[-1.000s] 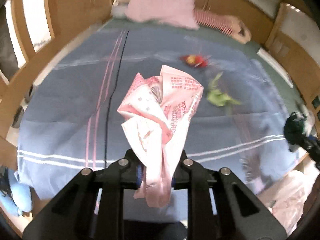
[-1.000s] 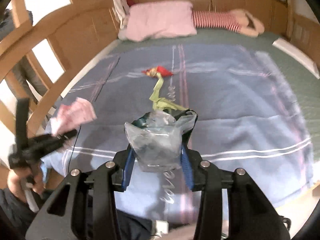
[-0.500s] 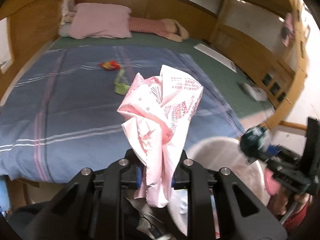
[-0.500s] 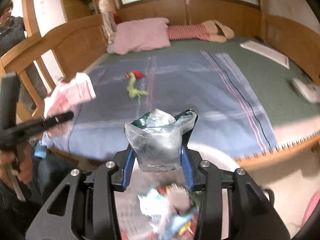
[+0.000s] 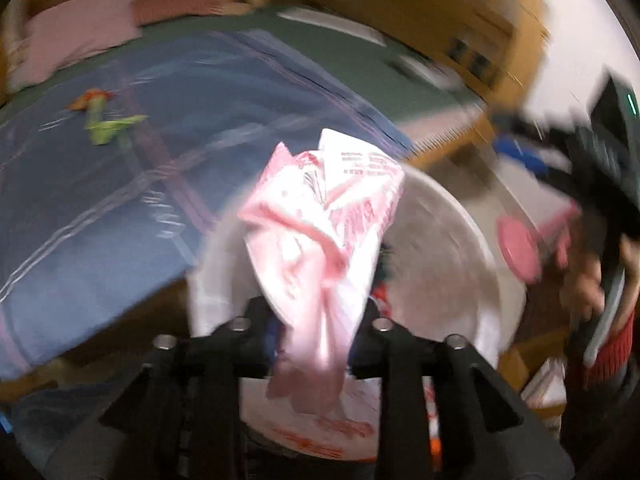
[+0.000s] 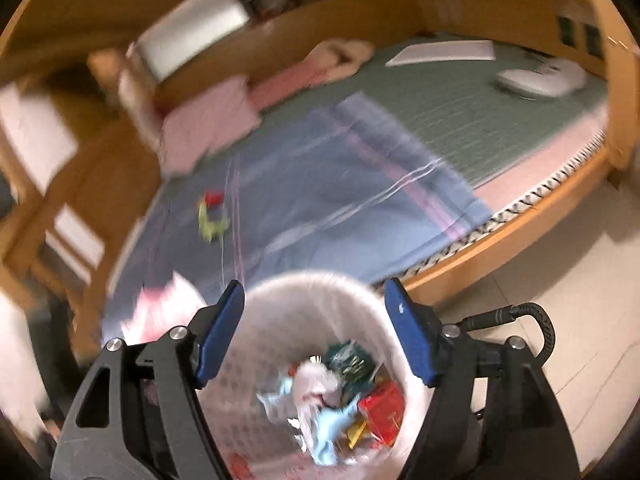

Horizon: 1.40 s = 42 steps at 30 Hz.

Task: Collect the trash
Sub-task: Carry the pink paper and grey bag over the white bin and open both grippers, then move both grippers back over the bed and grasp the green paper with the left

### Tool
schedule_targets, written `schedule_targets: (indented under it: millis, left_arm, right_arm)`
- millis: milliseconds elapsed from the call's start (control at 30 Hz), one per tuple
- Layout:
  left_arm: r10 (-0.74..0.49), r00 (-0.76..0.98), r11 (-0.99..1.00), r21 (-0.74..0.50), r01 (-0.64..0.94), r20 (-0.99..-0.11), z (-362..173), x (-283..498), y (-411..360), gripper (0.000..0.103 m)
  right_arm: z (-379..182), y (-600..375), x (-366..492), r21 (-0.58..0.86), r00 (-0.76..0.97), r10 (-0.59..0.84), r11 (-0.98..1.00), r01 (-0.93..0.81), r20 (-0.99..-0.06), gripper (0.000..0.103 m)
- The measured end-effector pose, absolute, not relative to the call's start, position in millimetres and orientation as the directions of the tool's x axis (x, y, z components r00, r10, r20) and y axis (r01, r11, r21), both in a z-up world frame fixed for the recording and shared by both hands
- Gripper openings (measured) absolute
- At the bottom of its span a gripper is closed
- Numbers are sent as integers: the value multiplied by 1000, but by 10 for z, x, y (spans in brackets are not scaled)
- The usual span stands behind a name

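Observation:
My left gripper [image 5: 312,320] hangs over the white bin [image 5: 460,216]. Its jaws are opening, and the crumpled pink wrapper [image 5: 320,224] still stands between its pads. My right gripper [image 6: 315,284] is above the same bin [image 6: 272,344]; its jaws are opening wide with nothing between the blue pads [image 6: 224,332]. Mixed trash [image 6: 332,392] fills the bin's bottom, with a dark green and clear piece on top. On the blue blanket lie a green wrapper [image 6: 210,226] and a red one [image 6: 214,198], also seen as the green wrapper [image 5: 108,126] in the left wrist view.
The bin stands on the tiled floor [image 6: 560,288] against the wooden bed edge [image 6: 500,240]. A pink pillow [image 6: 208,128] and a striped plush [image 6: 328,56] lie at the bed's head, and a white device [image 6: 540,78] rests on the green mat. A hand [image 5: 592,288] holds the other gripper at right.
Both grippers swung from over the bed to above the bin. The clear plastic bag left my right gripper, whose jaws spread. The left jaws widened slightly around the pink wrapper.

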<state>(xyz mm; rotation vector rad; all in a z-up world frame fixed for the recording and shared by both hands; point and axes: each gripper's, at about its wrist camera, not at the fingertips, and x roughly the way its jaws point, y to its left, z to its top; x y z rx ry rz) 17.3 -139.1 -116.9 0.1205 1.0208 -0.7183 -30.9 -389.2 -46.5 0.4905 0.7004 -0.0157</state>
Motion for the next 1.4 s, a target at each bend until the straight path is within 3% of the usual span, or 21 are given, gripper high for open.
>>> schedule_targets:
  millis: [33,67,100,233,333,700,967,1400]
  left_arm:
    - [-494,294,749,-229,622,-818,-1217,122,-1465,46]
    - [-491,283,741,-223,634,-824,-1251,85,-1517,67]
    - [-487,285,734,-210,646,-825,-1266,47,-1558,81]
    - [-479,347,750,-171,639,-806,-1190,22,-1564,91]
    - [-462,407,794,-163,586,-788,-1124,78,-1447,91]
    - [-206,617,963,-44,267,-760,-943,397,-877,91]
    - [-143,722,981,-1,193,-677,-686,314,-713,91]
    - [-130,720,984,3,179,-682,-709,345,-671,91]
  right_arm:
    - [-447,-3922,-319,430,772,139,884,186,-620,72]
    - [-443,-3958,-335,432,773,130,880,198,-620,72]
    - [-443,-3992,-349,438,773,128,875,207,-621,72]
    - [-465,-4065,-375,456,763,141,863,217,-630,72]
    - [-465,-4056,-318,445,754,146,870,210,-641,72]
    - [-502,-3746,-183,351,734,114,919,177,-669,72]
    - [-491,-3501,-201,259,724,68,953,156,-686,72]
    - [-589,-3336,-131,206,698,58,970,130,-714,72]
